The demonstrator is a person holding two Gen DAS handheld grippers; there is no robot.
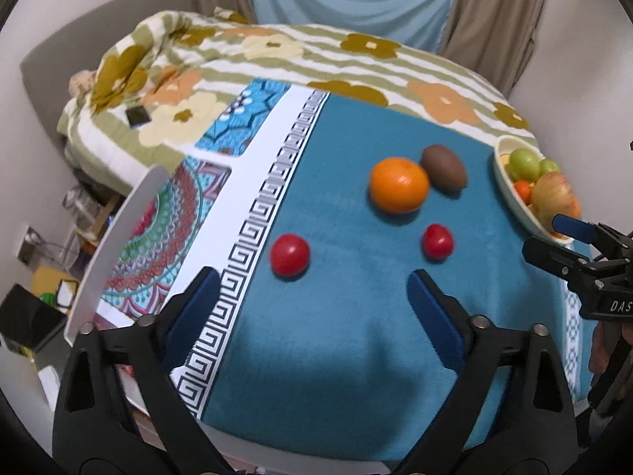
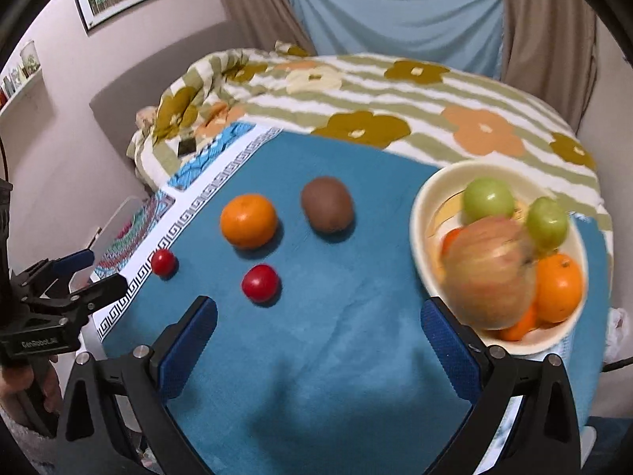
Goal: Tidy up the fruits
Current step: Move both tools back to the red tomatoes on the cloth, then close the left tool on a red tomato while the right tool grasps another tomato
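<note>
Both grippers are hanging spread and empty over the loose fruit.

The left gripper (image 1: pixel 312 289) is gaping just short of the nearer red tomato (image 1: pixel 289 255), which is sitting almost straight ahead between its fingers; the right gripper (image 2: pixel 318 316) is standing open with the other tomato (image 2: pixel 260 282) just ahead and left of centre, so each has one near. Beyond are lying the orange (image 1: pixel 398 185) and the kiwi (image 1: pixel 443 167), its long axis slanting, and the bowl (image 2: pixel 425 198) is sitting far right.

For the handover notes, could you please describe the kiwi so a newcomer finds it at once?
Start at the teal cloth and its cream bowl of fruit. The kiwi lies loose outside the bowl, beside the orange. It alone is brown, oval and dull; the two small fruits nearer are red.
</note>
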